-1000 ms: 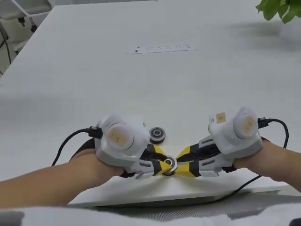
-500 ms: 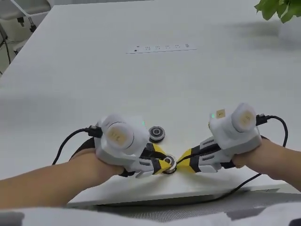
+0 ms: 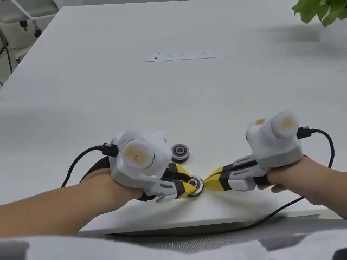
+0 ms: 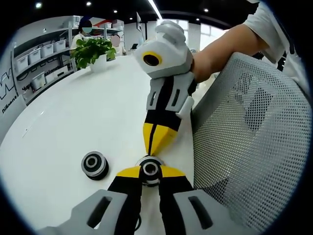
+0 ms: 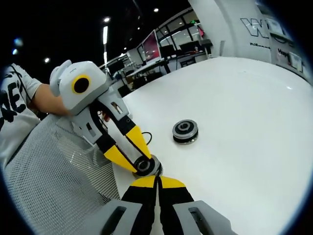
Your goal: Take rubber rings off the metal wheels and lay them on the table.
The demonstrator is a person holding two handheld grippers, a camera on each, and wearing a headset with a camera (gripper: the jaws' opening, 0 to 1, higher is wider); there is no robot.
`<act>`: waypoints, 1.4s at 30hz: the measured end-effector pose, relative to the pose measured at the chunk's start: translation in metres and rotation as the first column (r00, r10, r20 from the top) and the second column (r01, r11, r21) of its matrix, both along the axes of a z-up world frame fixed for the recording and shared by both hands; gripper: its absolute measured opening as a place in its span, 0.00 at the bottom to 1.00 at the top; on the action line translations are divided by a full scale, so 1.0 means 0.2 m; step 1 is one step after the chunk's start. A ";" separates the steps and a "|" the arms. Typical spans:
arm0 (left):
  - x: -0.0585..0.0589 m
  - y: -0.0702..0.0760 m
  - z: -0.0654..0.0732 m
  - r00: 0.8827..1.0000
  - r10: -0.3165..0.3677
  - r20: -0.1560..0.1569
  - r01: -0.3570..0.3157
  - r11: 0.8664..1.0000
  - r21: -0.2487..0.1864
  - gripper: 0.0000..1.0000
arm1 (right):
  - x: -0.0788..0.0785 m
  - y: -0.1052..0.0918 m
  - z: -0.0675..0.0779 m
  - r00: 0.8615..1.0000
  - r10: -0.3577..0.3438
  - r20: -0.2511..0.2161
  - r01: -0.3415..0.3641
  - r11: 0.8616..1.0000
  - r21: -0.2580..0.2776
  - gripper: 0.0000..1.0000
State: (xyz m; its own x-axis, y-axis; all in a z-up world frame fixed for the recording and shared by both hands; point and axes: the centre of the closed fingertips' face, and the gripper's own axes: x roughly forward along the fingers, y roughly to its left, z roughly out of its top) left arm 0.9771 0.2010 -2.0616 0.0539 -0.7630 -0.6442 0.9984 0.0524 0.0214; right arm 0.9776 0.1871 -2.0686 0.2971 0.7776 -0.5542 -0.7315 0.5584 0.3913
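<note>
A small metal wheel with a black rubber ring [image 3: 196, 186] is held just above the white table's [image 3: 173, 92] near edge. My left gripper [image 3: 190, 187] is shut on it, its yellow tips on either side of the wheel [image 4: 149, 168]. From the right, my right gripper [image 3: 208, 184] comes in with its jaws shut together and its tip [image 4: 154, 148] against the wheel's rim [image 5: 146, 166]. I cannot tell whether that right gripper [image 5: 157, 181] pinches the ring. A second ringed wheel [image 3: 180, 153] lies flat on the table just behind the left gripper [image 5: 128, 147].
A flat socket strip [image 3: 186, 54] lies far back on the table. A potted plant [image 3: 320, 11] stands at the far right corner. Cables trail from both grippers. A grey mesh chair back [image 4: 244, 122] sits close to the table's front edge.
The right gripper's jaws have closed from spread around the wheel to shut at its rim, and that hand has shifted slightly right. The left gripper and both wheels have stayed put.
</note>
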 end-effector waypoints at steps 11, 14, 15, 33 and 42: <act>0.00 0.00 0.00 1.000 0.009 0.003 -0.009 1.000 0.002 0.07 | 0.00 0.02 0.03 1.000 -0.023 -0.021 0.025 0.998 0.053 0.00; 0.00 0.00 0.00 1.000 0.013 0.006 -0.013 1.000 0.003 0.07 | 0.00 0.02 0.03 0.999 -0.026 -0.026 0.028 0.998 0.058 0.00; 0.00 0.00 0.00 1.000 0.014 0.007 -0.014 1.000 0.004 0.07 | 0.00 0.03 0.03 0.999 -0.027 -0.028 0.029 0.998 0.059 0.00; 0.01 0.00 0.00 0.999 0.035 -0.007 -0.035 0.999 0.008 0.07 | 0.00 0.07 0.04 0.999 0.002 -0.038 0.001 0.996 0.090 0.00; 0.01 0.00 0.00 0.999 0.033 -0.006 -0.033 0.999 0.007 0.07 | -0.01 0.07 0.04 0.999 0.007 -0.036 -0.003 0.995 0.096 0.00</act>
State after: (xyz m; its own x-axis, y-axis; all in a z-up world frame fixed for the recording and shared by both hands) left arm 0.9786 0.2003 -2.0612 0.0746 -0.7566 -0.6496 0.9963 0.0850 0.0154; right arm 0.9763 0.2017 -2.0607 0.2739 0.8289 -0.4878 -0.7184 0.5135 0.4692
